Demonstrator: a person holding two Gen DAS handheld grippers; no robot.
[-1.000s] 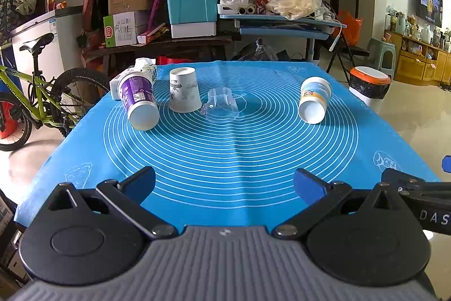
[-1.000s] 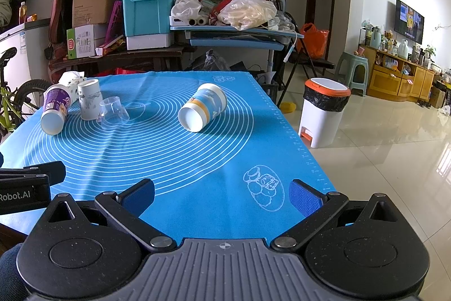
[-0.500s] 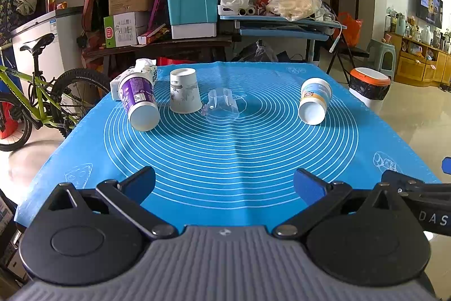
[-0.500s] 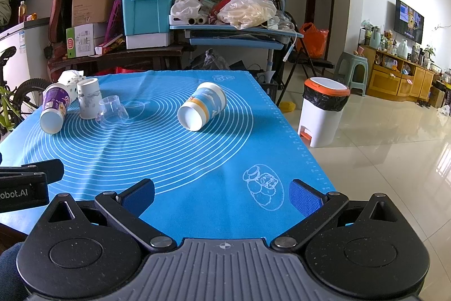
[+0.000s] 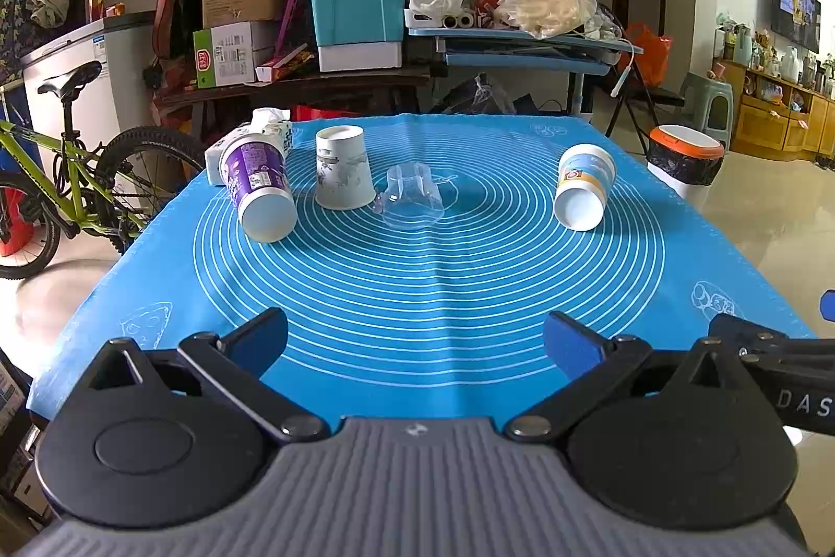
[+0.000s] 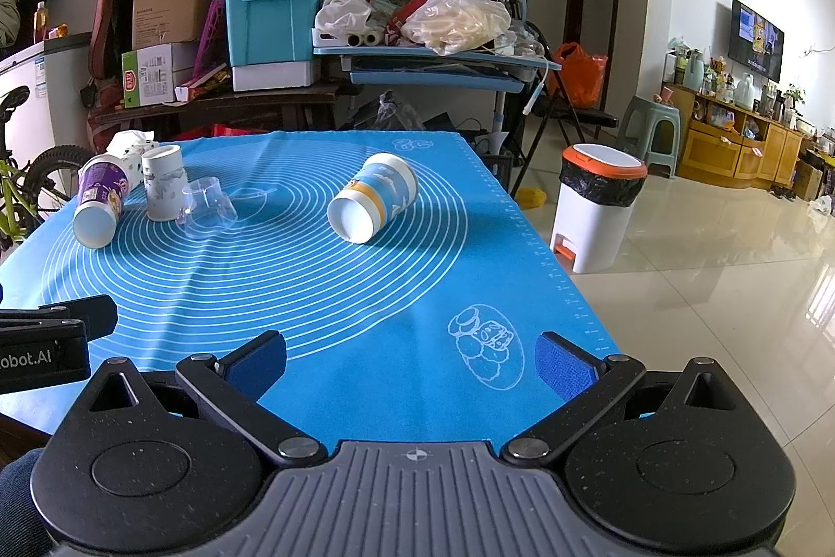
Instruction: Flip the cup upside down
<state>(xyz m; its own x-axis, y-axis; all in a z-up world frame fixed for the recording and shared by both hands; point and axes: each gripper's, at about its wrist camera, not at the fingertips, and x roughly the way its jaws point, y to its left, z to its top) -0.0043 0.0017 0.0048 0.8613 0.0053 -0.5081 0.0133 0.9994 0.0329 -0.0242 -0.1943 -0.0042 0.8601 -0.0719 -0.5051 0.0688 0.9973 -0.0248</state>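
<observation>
Pre-grasp: my left gripper (image 5: 415, 338) and right gripper (image 6: 411, 358) both gape empty at the near mat edge, orange-banded white paper cup (image 6: 371, 203) lying sideways mid-mat right; reach next.

Left claw (image 5: 415, 340) and right claw (image 6: 411, 356) both gape wide, side by side.

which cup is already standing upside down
The white patterned paper cup: it stands rim-down, base up. The purple cup and orange-banded cup lie sideways.
</observation>
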